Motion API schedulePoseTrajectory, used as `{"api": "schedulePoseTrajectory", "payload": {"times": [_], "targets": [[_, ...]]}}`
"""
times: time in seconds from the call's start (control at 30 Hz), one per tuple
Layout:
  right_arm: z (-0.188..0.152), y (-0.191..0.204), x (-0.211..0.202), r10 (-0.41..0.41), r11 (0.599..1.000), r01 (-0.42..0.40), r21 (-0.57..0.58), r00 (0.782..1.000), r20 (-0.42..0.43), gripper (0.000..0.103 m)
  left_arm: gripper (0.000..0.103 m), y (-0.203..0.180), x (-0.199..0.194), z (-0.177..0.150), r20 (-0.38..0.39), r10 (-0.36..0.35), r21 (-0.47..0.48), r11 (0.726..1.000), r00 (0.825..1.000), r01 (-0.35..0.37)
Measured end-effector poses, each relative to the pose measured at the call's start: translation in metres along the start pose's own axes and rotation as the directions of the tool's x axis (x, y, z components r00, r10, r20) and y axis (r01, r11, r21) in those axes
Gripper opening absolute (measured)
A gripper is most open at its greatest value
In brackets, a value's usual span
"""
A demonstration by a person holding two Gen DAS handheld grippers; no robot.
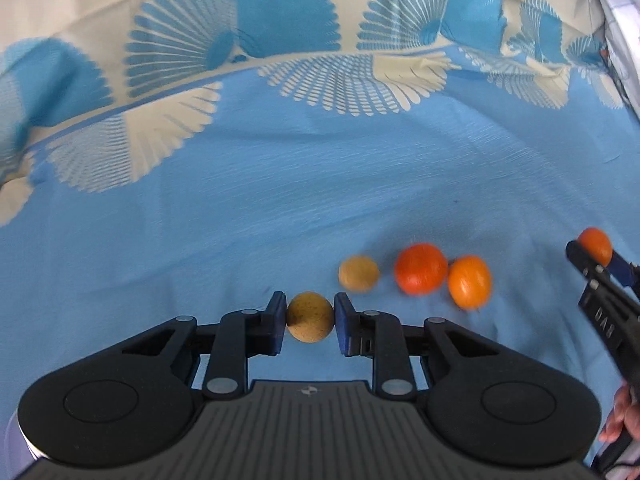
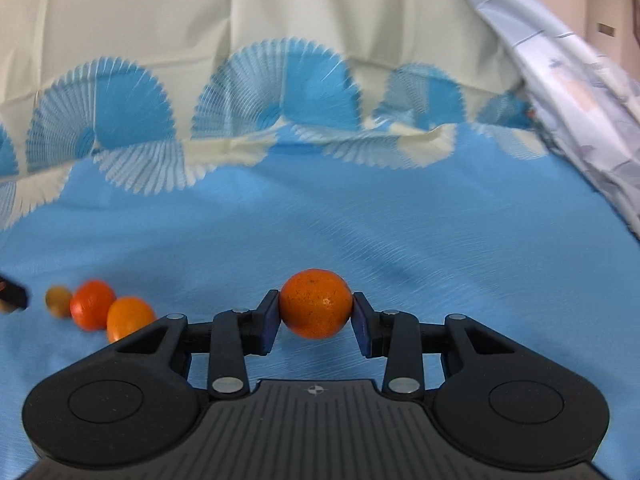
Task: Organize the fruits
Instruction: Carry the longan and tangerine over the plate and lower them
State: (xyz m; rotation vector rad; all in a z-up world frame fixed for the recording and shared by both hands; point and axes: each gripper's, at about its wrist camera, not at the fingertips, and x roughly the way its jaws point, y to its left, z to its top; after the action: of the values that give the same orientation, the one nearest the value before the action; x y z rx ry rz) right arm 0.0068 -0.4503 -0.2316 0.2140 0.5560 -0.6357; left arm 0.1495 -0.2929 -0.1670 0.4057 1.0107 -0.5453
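My left gripper (image 1: 310, 317) is shut on a speckled yellow-brown fruit (image 1: 310, 316), held low over the blue cloth. Just right of it lie another yellow-brown fruit (image 1: 358, 273), a deep orange tangerine (image 1: 420, 268) and a lighter orange one (image 1: 469, 281), in a row and close together. My right gripper (image 2: 316, 312) is shut on an orange tangerine (image 2: 316, 303). It also shows at the right edge of the left wrist view (image 1: 596, 250) with that tangerine (image 1: 595, 245). The row also shows at the left of the right wrist view: yellow fruit (image 2: 58, 300), tangerine (image 2: 92, 304), lighter one (image 2: 129, 317).
A blue cloth (image 1: 280, 200) with a cream and blue fan pattern covers the surface and rises in folds at the back. A pale patterned sheet (image 2: 580, 100) hangs at the far right. The person's fingers (image 1: 622, 420) show at the lower right.
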Motion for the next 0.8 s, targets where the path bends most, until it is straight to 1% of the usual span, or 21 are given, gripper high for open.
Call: {"api": "schedulePoseTrajectory", "payload": {"times": [0.1, 0.2, 0.3, 0.37, 0.43, 0.5, 0.63, 0.73, 0.8], "targets": [[0.005, -0.003, -0.035, 0.019, 1.000, -0.020, 0.017, 0.999, 0.036, 0.039, 0.028, 0.012, -0.041, -0.020, -0.001, -0.003, -0.023, 1.000, 1.000, 0.003], [0.004, 0.001, -0.080, 0.073, 0.997, -0.074, 0.010, 0.996, 0.048, 0.039, 0.028, 0.022, -0.080, -0.045, -0.008, 0.000, -0.046, 0.999, 1.000, 0.000], [-0.001, 0.013, -0.128, 0.156, 0.988, -0.155, -0.021, 0.987, 0.049, 0.039, 0.028, 0.034, -0.118, -0.075, -0.015, 0.004, -0.071, 0.997, 1.000, -0.005], [-0.005, 0.024, -0.159, 0.219, 0.975, -0.217, -0.045, 0.975, 0.043, 0.039, 0.028, 0.044, -0.143, -0.094, -0.019, 0.009, -0.092, 0.996, 1.000, -0.011], [-0.008, 0.034, -0.188, 0.288, 0.956, -0.286, -0.061, 0.957, 0.026, 0.039, 0.028, 0.055, -0.165, -0.115, -0.025, 0.018, -0.112, 0.994, 1.000, -0.021], [-0.011, 0.046, -0.215, 0.353, 0.933, -0.352, -0.070, 0.936, 0.005, 0.039, 0.028, 0.065, -0.187, -0.135, -0.028, 0.028, -0.128, 0.991, 0.999, -0.032], [-0.018, 0.069, -0.270, 0.468, 0.879, -0.469, -0.091, 0.883, -0.030, 0.039, 0.028, 0.086, -0.228, -0.174, -0.016, 0.058, -0.163, 0.985, 0.998, -0.060], [-0.024, 0.085, -0.309, 0.537, 0.835, -0.539, -0.110, 0.842, -0.052, 0.039, 0.028, 0.103, -0.257, -0.203, 0.002, 0.073, -0.201, 0.977, 0.997, -0.071], [-0.030, 0.095, -0.334, 0.568, 0.810, -0.570, -0.139, 0.821, -0.058, 0.039, 0.028, 0.114, -0.275, -0.223, 0.010, 0.084, -0.226, 0.971, 0.996, -0.080]]}}
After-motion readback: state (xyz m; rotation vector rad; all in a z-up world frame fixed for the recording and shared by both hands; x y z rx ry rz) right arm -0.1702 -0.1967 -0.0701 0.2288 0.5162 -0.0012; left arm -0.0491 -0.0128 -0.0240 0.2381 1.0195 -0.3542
